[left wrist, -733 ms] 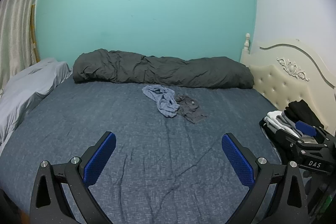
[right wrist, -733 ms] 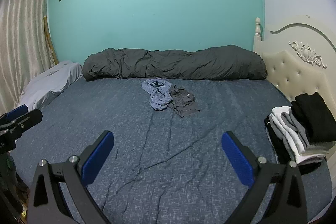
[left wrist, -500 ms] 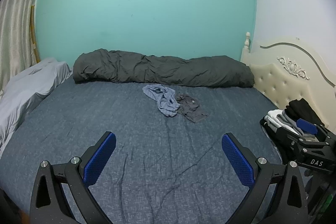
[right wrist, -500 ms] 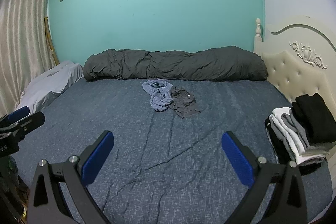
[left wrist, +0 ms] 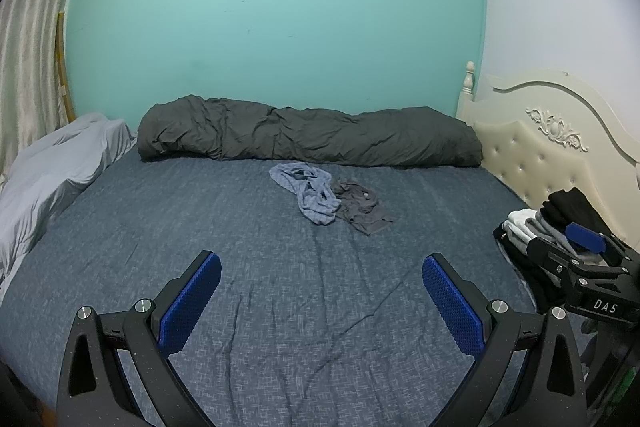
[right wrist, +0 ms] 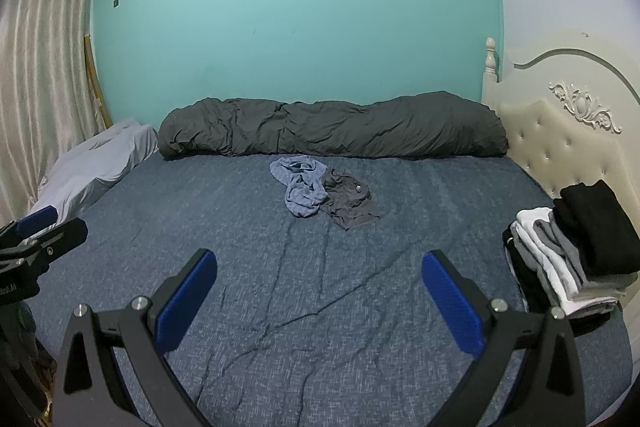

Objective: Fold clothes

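Note:
Two crumpled garments lie mid-bed: a light blue one [left wrist: 308, 193] [right wrist: 301, 187] and, touching its right side, a dark grey one [left wrist: 360, 209] [right wrist: 347, 201]. My left gripper [left wrist: 322, 277] hovers open over the near part of the blue bedsheet [left wrist: 200, 219], well short of the garments, nothing between its blue pads. My right gripper [right wrist: 320, 273] is likewise open and empty above the bedsheet [right wrist: 224, 227]. Each gripper shows at the edge of the other's view: the right gripper [left wrist: 576, 251] and the left gripper [right wrist: 40, 231].
A stack of folded clothes [right wrist: 572, 251] [left wrist: 540, 223], black, grey and white, sits at the bed's right edge by the cream headboard [right wrist: 568, 139]. A rolled dark grey duvet [left wrist: 308, 139] lies along the teal wall. A pale grey pillow [left wrist: 52, 171] is at left, curtains behind.
Both grippers have drifted slightly; the views shift a little. The garments have not moved and the jaws stay wide.

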`<state>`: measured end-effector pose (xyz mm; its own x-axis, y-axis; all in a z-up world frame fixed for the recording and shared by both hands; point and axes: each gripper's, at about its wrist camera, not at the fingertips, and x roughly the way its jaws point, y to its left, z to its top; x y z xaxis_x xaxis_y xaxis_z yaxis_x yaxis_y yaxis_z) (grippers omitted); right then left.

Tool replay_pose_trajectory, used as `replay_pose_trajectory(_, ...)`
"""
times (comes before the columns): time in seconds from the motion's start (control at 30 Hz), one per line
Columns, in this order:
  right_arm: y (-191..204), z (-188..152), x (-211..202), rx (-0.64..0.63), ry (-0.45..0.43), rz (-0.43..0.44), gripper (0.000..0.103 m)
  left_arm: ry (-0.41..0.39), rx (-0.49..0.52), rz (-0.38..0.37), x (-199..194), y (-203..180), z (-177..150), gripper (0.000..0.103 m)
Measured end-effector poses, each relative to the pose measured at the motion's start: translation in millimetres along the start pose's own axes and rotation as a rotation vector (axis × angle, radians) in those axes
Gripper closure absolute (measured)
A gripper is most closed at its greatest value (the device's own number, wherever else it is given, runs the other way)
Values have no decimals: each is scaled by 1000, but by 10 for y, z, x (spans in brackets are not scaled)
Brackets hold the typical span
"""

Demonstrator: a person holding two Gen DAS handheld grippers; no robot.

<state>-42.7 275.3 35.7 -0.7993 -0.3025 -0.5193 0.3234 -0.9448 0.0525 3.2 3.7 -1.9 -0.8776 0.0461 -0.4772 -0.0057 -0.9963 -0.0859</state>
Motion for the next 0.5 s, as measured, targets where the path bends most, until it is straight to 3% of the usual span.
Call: replay_pose_trajectory(0.5, -11, -23, -9, -4, -16, 1, 0, -7, 5, 1, -13, -49, 26, 0)
